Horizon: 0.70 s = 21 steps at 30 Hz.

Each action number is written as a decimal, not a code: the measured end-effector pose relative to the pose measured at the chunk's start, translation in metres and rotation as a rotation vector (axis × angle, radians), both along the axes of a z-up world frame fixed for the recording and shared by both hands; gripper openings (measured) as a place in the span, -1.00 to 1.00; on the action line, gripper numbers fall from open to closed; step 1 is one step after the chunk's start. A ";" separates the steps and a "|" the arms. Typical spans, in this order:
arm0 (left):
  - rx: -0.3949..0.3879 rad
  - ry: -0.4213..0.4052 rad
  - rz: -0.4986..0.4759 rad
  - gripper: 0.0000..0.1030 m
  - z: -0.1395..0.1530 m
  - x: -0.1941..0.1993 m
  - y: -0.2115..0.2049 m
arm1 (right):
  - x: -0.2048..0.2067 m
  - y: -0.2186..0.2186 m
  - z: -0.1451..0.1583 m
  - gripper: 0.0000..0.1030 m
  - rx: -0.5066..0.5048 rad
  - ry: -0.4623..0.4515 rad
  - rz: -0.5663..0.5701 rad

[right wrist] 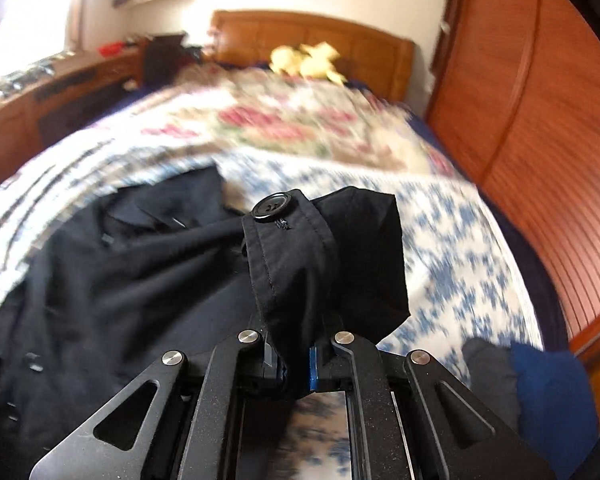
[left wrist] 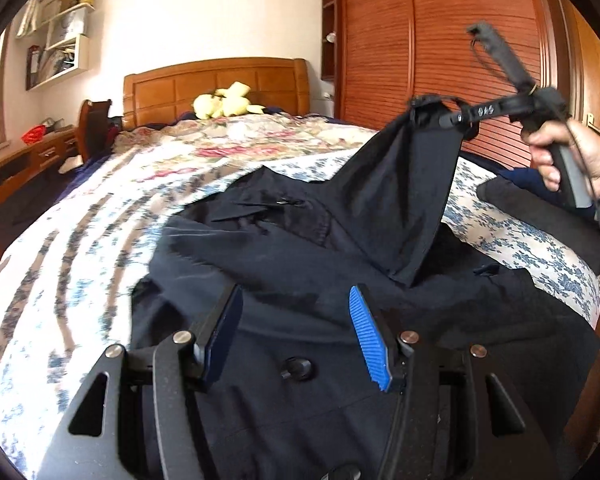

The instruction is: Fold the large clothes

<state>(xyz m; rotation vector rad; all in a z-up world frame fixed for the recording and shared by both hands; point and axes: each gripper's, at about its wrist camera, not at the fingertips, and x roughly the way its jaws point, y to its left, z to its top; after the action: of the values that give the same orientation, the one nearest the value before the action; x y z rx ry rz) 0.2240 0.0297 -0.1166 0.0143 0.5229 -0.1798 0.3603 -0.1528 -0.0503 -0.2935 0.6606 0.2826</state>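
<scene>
A large black coat (left wrist: pixel 300 264) lies spread on the flowered bedspread (left wrist: pixel 80 248). My right gripper (left wrist: pixel 428 106), held by a hand at the right, is shut on the coat's sleeve cuff (right wrist: pixel 296 256) and lifts the sleeve (left wrist: pixel 400 184) above the bed. In the right wrist view the cuff with its black button (right wrist: pixel 272 207) bulges out between the closed fingers of the right gripper (right wrist: pixel 292 356). My left gripper (left wrist: pixel 296 336) hovers over the coat's body with its blue pads (left wrist: pixel 370 340) apart and nothing between them.
A wooden headboard (left wrist: pixel 220 88) with yellow plush toys (left wrist: pixel 224 104) is at the far end. A tall wooden wardrobe (left wrist: pixel 440 40) runs along the right side, a desk (left wrist: pixel 24 160) along the left. Dark folded clothes (right wrist: pixel 532 384) lie at the bed's right edge.
</scene>
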 end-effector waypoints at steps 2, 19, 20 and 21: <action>0.004 -0.015 0.020 0.06 0.006 -0.009 0.012 | -0.015 0.025 0.013 -0.90 0.013 -0.022 0.056; -0.028 -0.061 0.140 0.06 0.019 -0.045 0.082 | -0.123 0.137 -0.016 -0.81 0.037 0.038 0.362; -0.028 -0.059 0.144 0.06 0.018 -0.044 0.084 | -0.127 0.136 -0.018 -0.81 0.053 0.034 0.356; -0.030 -0.055 0.149 0.06 0.017 -0.043 0.087 | -0.131 0.135 -0.020 -0.79 0.067 0.037 0.358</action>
<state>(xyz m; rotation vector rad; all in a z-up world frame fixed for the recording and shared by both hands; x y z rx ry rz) 0.1808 0.1164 -0.0999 -0.0483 0.4639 -0.0418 0.2294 -0.0180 -0.0707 -0.3421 0.6317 0.6526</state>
